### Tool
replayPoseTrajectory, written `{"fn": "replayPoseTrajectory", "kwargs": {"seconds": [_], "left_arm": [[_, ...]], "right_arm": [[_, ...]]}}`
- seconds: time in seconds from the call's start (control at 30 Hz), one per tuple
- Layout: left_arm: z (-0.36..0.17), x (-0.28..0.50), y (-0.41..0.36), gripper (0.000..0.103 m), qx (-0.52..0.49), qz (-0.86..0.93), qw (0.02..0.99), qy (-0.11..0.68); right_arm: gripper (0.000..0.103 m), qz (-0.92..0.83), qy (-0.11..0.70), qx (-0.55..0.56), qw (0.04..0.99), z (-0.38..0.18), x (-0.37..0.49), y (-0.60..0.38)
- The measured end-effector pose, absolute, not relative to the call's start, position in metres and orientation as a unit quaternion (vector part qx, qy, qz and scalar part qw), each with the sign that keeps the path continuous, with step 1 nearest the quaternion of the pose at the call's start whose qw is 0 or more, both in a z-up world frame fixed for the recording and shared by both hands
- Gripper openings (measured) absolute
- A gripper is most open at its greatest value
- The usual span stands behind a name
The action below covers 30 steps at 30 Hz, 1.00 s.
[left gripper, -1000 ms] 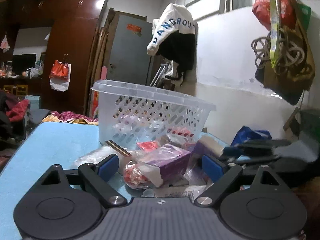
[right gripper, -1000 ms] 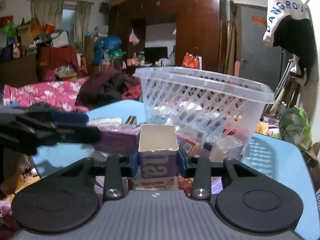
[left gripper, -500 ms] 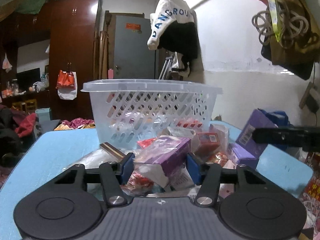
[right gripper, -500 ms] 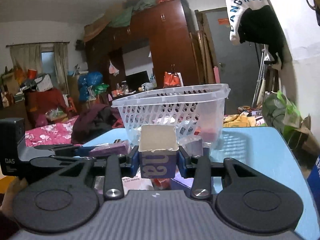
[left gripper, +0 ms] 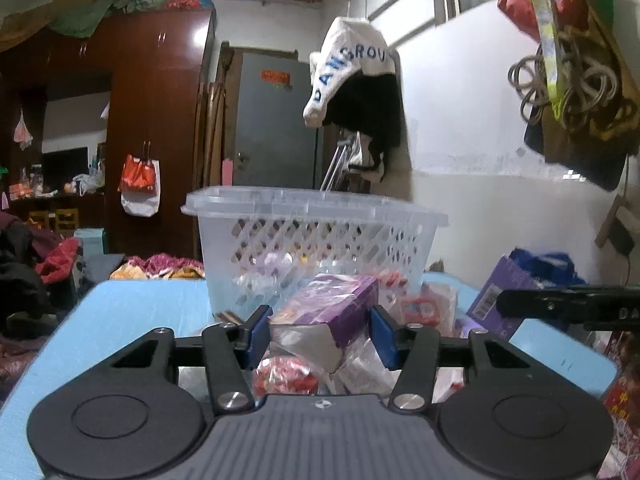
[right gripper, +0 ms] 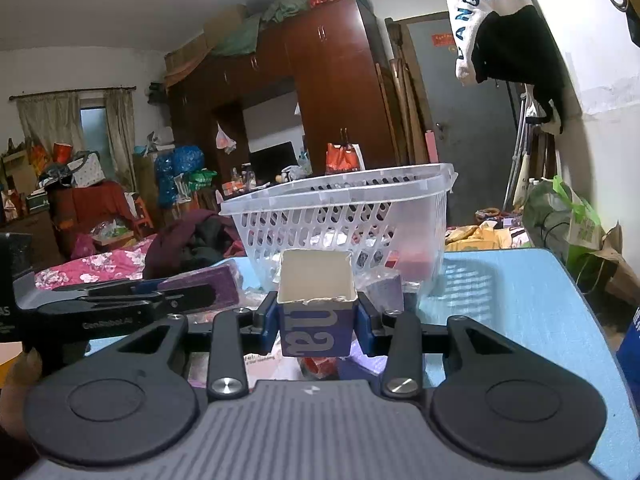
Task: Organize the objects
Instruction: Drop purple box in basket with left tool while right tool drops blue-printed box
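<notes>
Purple box (left gripper: 332, 308) lodged between the blue pads of the left gripper (left gripper: 320, 334) at lower centre of the left wrist view, jaws just closed in on it and pinching its two long sides, open end tilted toward the camera above a pile of packets. Blue carton (right gripper: 316, 316) clamped upright between the right gripper (right gripper: 318, 326) pads at centre of the right wrist view, open top up. White basket (right gripper: 344, 216) behind both, on blue table (right gripper: 520, 300).
</notes>
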<state>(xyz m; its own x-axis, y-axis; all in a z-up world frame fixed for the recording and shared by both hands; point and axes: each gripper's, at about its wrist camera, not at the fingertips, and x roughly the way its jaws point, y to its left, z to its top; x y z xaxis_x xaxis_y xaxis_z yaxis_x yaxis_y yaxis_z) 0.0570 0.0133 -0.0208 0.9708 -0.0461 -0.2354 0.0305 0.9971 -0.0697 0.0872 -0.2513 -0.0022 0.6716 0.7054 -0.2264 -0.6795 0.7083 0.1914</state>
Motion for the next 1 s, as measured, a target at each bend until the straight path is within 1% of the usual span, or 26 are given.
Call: {"fn": "replayPoseTrajectory", "kwargs": {"seconds": [0.17,0.27,0.33,0.4,0.53,0.63,0.67,0.7,0.73,0.77,0.8,0.83,0.87,0.93,1.0], "left_arm": [[0.014,0.061,0.024,0.056,-0.040,-0.018,0.995,0.089],[0.051,0.092,0.032,0.056,-0.046,-0.019,0.995,0.085],[0.074,0.124,0.036,0.056,-0.049,-0.012,0.995,0.087],[0.087,0.157,0.039,0.056,-0.053,-0.006,0.993,0.107],[0.086,0.211,0.040,0.056,-0.062,0.006,0.986,0.156],[0.074,0.233,0.042,0.056,-0.069,-0.001,0.982,0.177],[0.070,0.238,0.043,0.064,-0.071,-0.008,0.981,0.179],[0.066,0.243,0.044,0.073,-0.072,-0.014,0.980,0.185],[0.062,0.247,0.046,0.088,-0.079,-0.013,0.978,0.195],[0.060,0.246,0.048,0.090,-0.080,-0.007,0.977,0.197],[0.058,0.239,0.050,0.090,-0.081,0.000,0.978,0.193],[0.059,0.227,0.052,0.091,-0.081,0.000,0.980,0.182],[0.059,0.209,0.054,0.095,-0.083,-0.007,0.982,0.167],[0.055,0.164,0.055,0.103,-0.089,-0.031,0.987,0.134],[0.041,0.118,0.051,0.103,-0.087,-0.054,0.988,0.115]], "right_arm": [[0.042,0.383,0.116,0.030,0.916,0.025,0.094,-0.247],[0.042,0.385,0.105,0.018,0.917,0.055,0.119,-0.232],[0.042,0.360,0.104,-0.011,0.927,0.072,0.144,-0.214],[0.042,0.351,0.121,-0.025,0.928,0.083,0.174,-0.197],[0.042,0.332,0.152,-0.041,0.930,0.086,0.213,-0.177],[0.042,0.328,0.153,-0.054,0.931,0.085,0.220,-0.169],[0.043,0.327,0.157,-0.061,0.930,0.084,0.221,-0.166],[0.053,0.326,0.165,-0.068,0.928,0.082,0.223,-0.163],[0.061,0.320,0.167,-0.074,0.930,0.081,0.223,-0.161],[0.080,0.312,0.161,-0.077,0.933,0.079,0.219,-0.163],[0.094,0.307,0.157,-0.078,0.936,0.077,0.212,-0.167],[0.098,0.305,0.153,-0.077,0.937,0.076,0.203,-0.175],[0.098,0.307,0.148,-0.073,0.937,0.075,0.194,-0.185],[0.103,0.319,0.139,-0.045,0.936,0.069,0.170,-0.215],[0.103,0.337,0.151,-0.026,0.929,0.051,0.141,-0.240]]}}
